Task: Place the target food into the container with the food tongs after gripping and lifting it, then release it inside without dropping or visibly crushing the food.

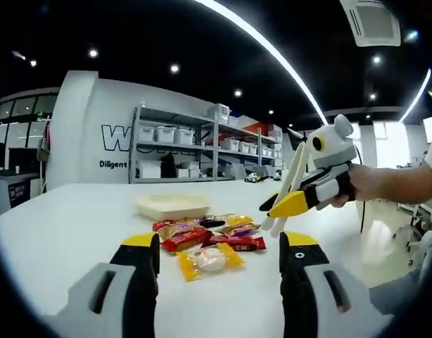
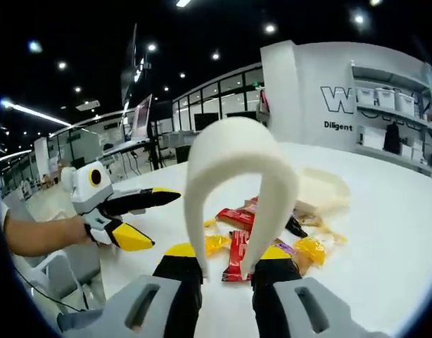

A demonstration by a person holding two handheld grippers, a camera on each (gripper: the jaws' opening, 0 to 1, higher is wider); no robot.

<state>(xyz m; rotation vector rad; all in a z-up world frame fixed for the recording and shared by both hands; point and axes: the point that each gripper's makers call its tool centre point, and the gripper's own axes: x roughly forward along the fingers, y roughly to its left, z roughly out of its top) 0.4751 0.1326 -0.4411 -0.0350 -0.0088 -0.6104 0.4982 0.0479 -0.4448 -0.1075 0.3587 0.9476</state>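
Two tools in play: my right tool (image 2: 226,271) pinching the tongs (image 2: 238,190), left tool (image 1: 219,257) spread; I reckon squeezing hard could crush the yellow snack (image 1: 209,260).

My left gripper (image 1: 219,255) hovers open over the white table (image 1: 68,232), wrapped snacks (image 1: 209,243) piled ahead, a shallow cream container (image 1: 173,205) behind them. At right, the right gripper (image 1: 300,197) clasps white tongs (image 1: 295,179).
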